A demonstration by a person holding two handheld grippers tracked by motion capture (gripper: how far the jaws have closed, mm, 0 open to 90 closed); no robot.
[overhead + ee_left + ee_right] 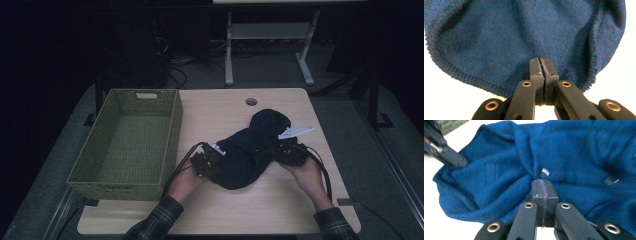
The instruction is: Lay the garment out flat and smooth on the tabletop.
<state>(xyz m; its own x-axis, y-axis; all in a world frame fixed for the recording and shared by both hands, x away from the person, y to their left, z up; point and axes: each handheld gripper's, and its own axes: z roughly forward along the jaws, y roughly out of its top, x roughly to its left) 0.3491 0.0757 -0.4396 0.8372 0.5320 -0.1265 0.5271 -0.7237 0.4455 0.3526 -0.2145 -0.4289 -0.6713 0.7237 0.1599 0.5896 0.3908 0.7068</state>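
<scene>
A dark blue knitted garment (250,150) lies crumpled on the middle of the wooden table (280,205). My left gripper (216,159) is at its left edge, and in the left gripper view its jaws (541,62) are shut on a fold of the blue fabric (511,32). My right gripper (282,150) holds the garment's right side. Its jaws (542,183) are pressed together on puckered cloth (574,152), just below a small clear button (545,173). The left gripper (447,156) appears at the upper left of the right gripper view.
An empty green woven basket (115,191) stands on the table's left part, close beside the left gripper. A round cable hole (251,101) sits near the far edge. Bare tabletop lies in front of the garment. A white table frame (265,35) stands on the floor beyond.
</scene>
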